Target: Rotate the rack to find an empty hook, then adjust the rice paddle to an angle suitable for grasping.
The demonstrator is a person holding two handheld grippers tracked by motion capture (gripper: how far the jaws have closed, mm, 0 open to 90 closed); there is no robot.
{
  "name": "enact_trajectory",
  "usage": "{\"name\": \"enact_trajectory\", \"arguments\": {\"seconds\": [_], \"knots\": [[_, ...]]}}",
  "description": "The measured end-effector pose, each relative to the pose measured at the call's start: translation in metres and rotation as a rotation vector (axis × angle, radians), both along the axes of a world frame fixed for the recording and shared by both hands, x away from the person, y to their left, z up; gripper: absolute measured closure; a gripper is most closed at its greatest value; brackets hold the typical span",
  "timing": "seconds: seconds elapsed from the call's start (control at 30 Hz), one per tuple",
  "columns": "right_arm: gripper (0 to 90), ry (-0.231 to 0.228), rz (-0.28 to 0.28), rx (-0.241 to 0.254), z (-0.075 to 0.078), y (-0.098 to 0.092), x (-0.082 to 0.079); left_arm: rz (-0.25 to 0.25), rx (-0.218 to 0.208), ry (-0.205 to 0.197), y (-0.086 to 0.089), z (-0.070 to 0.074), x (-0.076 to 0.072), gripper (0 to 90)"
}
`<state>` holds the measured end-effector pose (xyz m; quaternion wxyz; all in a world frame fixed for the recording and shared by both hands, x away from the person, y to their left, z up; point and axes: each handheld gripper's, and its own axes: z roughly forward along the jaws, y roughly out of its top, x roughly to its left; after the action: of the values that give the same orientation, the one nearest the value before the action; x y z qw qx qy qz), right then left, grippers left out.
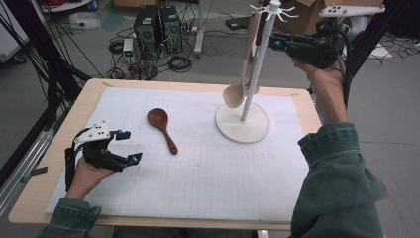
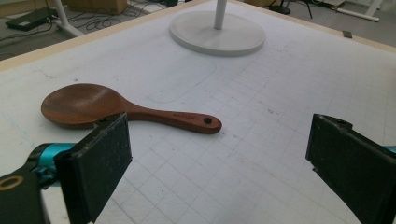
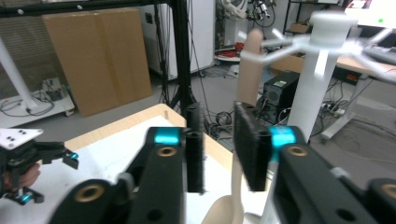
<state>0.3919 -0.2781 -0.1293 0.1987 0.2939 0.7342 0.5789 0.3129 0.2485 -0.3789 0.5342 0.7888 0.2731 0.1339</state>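
On the tabletop (image 1: pixel 59 198) the left claw (image 1: pixel 130 146) rests wide open and empty near the dark wooden spoon (image 1: pixel 161 127), while the right claw (image 1: pixel 274 40), raised and slightly parted, grips nothing beside the pale spoon (image 1: pixel 240 82) hanging on the white rack (image 1: pixel 255 74).

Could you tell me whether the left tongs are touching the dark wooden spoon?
Apart: the high view shows bare mat between the left tongs and the dark wooden spoon.
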Motion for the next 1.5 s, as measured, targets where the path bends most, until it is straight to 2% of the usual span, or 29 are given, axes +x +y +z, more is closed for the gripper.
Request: {"name": "enact_trajectory", "arguments": {"seconds": [0.1,0.23,0.4,0.67,0.87,1.1,1.3,1.5], "knots": [[55.7,0.010,0.010,0.016,-0.010,-0.002,-0.005,-0.005,0.003,-0.003,0.000,0.000,0.001,9.3],[48.4,0.014,0.037,0.034,-0.025,-0.002,-0.013,-0.018,0.008,0.000,-0.003,0.000,0.002,13.1],[40.6,0.022,0.045,0.015,-0.045,0.000,-0.021,-0.054,0.013,0.014,-0.008,0.001,0.003,20.6],[36.3,0.037,0.077,0.019,-0.074,0.000,-0.037,-0.081,0.033,0.013,-0.011,0.006,0.008,31.0],[34.9,0.070,0.100,0.013,-0.100,0.005,-0.046,-0.100,0.036,0.023,-0.010,0.007,0.013,40.0],[29.4,0.098,0.090,0.020,-0.120,0.006,-0.051,-0.109,0.028,0.060,-0.009,0.004,0.018,53.9],[28.9,0.112,0.085,-0.004,-0.136,0.007,-0.058,-0.117,0.044,0.080,-0.010,0.001,0.023,66.5],[28.1,0.146,0.098,-0.032,-0.161,0.014,-0.062,-0.133,0.077,0.091,-0.017,-0.005,0.027,77.0]]}}
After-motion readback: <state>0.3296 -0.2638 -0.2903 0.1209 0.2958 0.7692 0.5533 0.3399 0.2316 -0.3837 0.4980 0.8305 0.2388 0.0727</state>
